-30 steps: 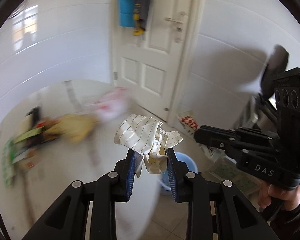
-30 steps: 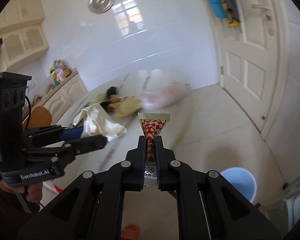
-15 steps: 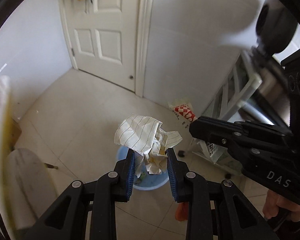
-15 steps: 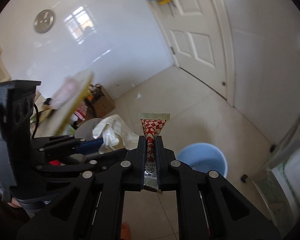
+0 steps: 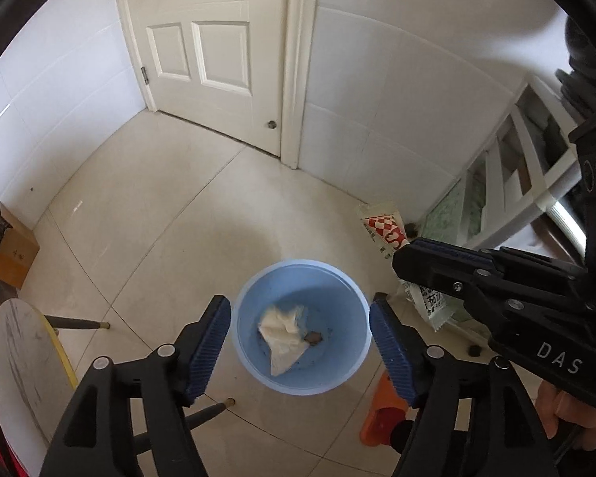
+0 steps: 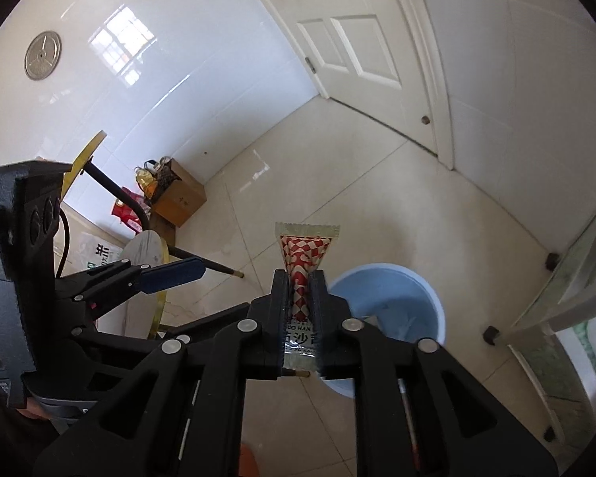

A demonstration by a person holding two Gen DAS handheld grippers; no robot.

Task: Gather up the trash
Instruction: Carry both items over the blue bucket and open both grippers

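Observation:
A blue bin (image 5: 337, 298) stands on the tiled floor, straight below my left gripper (image 5: 299, 314). The left jaws are opening wide with nothing between them. A crumpled striped paper (image 5: 282, 330) lies inside the bin beside a small brown scrap (image 5: 314, 338). My right gripper (image 6: 300, 278) hovers just left of the bin (image 6: 385, 298), its jaws starting to open while the pads still press a red-and-white checked sachet (image 6: 306, 250). In the left wrist view that sachet (image 5: 381, 230) sticks out past the right gripper's fingers (image 5: 425, 254), right of the bin.
A white door (image 5: 202, 39) closes the far wall. A cardboard box (image 5: 14, 254) and a round yellow-edged table (image 5: 20, 361) stand at the left. A white rack (image 5: 516, 183) lines the right side. An orange slipper (image 5: 381, 409) lies by the bin.
The left jaws have spread and the striped paper has dropped into the bin. Both grippers have swung away from the table and sunk toward the bin. The right keeps hold of the sachet.

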